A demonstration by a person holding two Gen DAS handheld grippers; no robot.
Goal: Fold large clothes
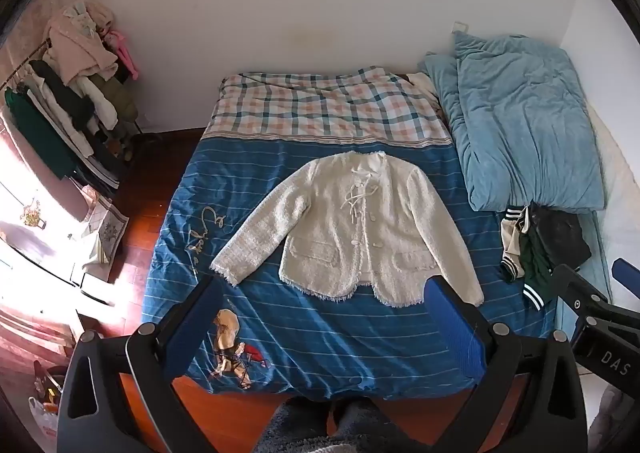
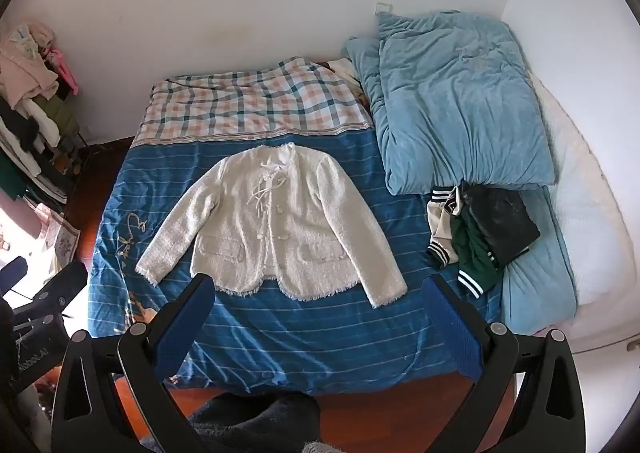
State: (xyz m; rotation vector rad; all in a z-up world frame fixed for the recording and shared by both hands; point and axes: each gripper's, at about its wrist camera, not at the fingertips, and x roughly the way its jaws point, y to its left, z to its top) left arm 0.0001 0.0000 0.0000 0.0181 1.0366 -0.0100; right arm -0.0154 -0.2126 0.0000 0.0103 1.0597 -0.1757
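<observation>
A cream tweed jacket (image 1: 352, 229) lies flat and face up on the blue striped bed cover (image 1: 320, 333), sleeves spread to both sides, collar toward the wall. It also shows in the right wrist view (image 2: 276, 225). My left gripper (image 1: 324, 293) is open and empty, held above the near edge of the bed, just short of the jacket's hem. My right gripper (image 2: 320, 293) is open and empty too, at the same height, in front of the jacket's hem and right sleeve cuff. The right gripper also shows at the right edge of the left wrist view (image 1: 596, 273).
A folded light blue duvet (image 2: 460, 101) lies at the right of the bed. A pile of green, black and white clothes (image 2: 476, 229) sits below it. A checked blanket (image 2: 256, 105) covers the far end. A loaded clothes rack (image 1: 76, 101) stands at the left on the wooden floor.
</observation>
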